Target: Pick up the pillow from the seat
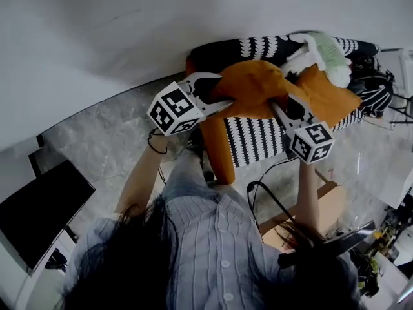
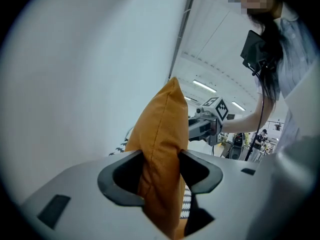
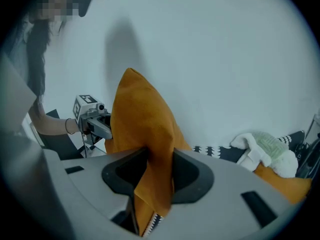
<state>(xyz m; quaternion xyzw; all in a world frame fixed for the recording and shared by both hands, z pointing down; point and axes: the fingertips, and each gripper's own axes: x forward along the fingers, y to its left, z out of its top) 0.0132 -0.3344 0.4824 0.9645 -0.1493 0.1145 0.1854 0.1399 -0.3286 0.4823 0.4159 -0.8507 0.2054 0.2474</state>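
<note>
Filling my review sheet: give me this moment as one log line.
stage: lift | left gripper: shut on pillow | right gripper: shut on pillow | pillow: orange, held up over seat

Matt orange cloth pillow (image 1: 255,86) w/ stitched seam; smooth grey plastic fingers (image 2: 117,184); glossy marble-look floor (image 1: 103,144).

The left gripper (image 2: 161,176) has its jaws clamped on the orange pillow (image 2: 160,134).
</note>
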